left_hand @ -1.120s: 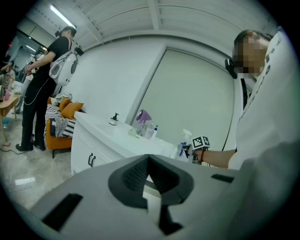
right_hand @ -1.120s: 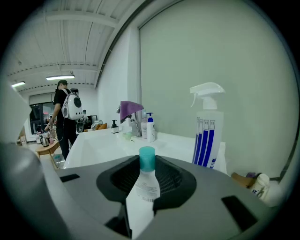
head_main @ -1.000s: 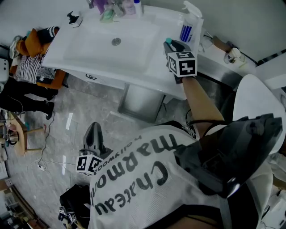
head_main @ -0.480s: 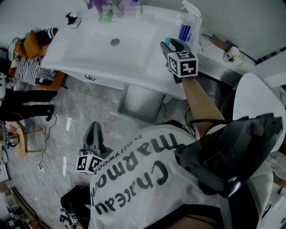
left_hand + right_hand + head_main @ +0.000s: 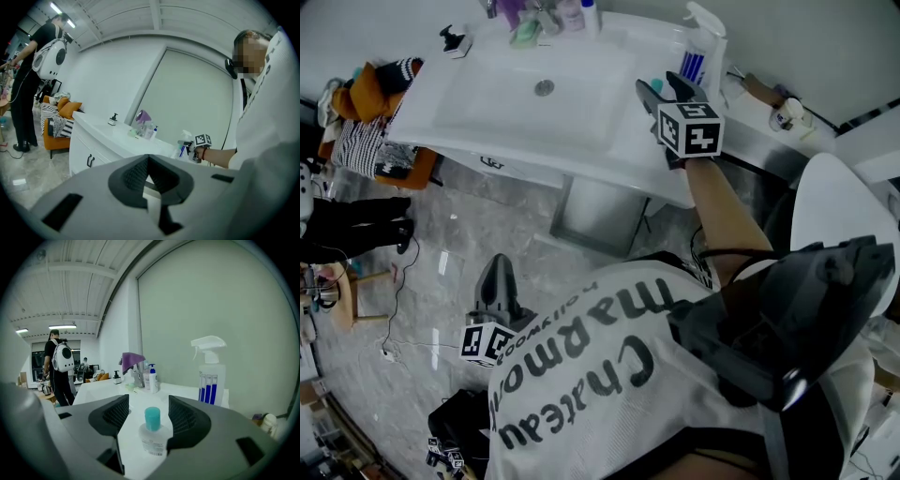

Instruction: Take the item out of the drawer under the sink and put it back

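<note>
My right tongs [image 5: 661,86] are out over the white sink top [image 5: 581,131], on the side next to the bowl. Their jaws have just been opening, and now they are spread wide. A small clear bottle [image 5: 152,432] with a blue-green cap stands between them. It stands up straight on the sink top, and I can see a gap on each side of its cap, so the pads are not squeezing it. A white spray bottle [image 5: 210,376] with blue stripes stands near it, farther back by the wall. At the far end of the sink top there is a purple cloth [image 5: 132,359] hanging over the tap. A white pump bottle [image 5: 152,378] stands just beside the tap. A little dark soap pump [image 5: 455,39] sits on the far corner of the sink. Under the sink is a white front with a dark handle [image 5: 89,161]. My left tongs [image 5: 149,161] are down low by my side, over the grey floor [image 5: 441,272], well apart from the sink. Their jaws are pressed together with nothing in them. Past the sink there is an orange seat [image 5: 60,117] with a stripy cloth on it. A person with a white backpack [image 5: 62,360] stands far off.
</note>
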Demonstrator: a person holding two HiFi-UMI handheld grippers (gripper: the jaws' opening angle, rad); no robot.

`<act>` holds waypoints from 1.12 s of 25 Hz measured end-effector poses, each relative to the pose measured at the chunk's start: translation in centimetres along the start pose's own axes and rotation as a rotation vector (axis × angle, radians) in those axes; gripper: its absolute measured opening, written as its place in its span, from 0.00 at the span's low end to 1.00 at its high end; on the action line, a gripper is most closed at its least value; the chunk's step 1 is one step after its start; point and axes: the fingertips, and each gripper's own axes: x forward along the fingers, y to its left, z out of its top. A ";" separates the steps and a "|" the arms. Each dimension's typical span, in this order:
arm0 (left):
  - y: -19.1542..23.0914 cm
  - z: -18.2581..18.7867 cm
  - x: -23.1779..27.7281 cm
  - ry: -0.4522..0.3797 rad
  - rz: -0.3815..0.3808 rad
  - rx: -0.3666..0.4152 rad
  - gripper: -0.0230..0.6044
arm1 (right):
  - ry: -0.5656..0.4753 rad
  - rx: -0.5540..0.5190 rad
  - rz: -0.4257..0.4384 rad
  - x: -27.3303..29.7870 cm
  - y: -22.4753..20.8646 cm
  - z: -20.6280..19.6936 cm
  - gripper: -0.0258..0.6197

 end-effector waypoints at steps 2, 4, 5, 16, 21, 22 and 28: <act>0.1 0.0 -0.1 -0.002 -0.001 -0.004 0.05 | -0.043 0.017 -0.015 -0.5 -0.3 1.5 0.44; 0.4 -0.1 -0.5 -0.006 -0.002 -0.009 0.05 | -0.096 0.011 -0.037 -1.5 -0.6 3.4 0.33; 0.7 -0.1 -0.8 -0.010 0.000 -0.013 0.05 | -0.117 -0.003 -0.051 -2.0 -0.6 4.3 0.23; 6.1 3.1 -6.1 -0.054 0.012 0.000 0.05 | -0.172 0.051 0.014 -8.8 8.5 7.6 0.06; 7.2 3.8 -8.2 -0.056 0.008 0.004 0.05 | -0.120 0.080 0.049 -10.8 12.2 4.9 0.06; 7.3 3.7 -8.1 -0.050 0.008 0.001 0.05 | -0.112 0.084 0.047 -10.7 12.0 4.6 0.06; 7.7 2.6 -11.4 -0.021 -0.018 -0.011 0.05 | -0.079 0.110 0.005 -14.6 13.6 2.4 0.06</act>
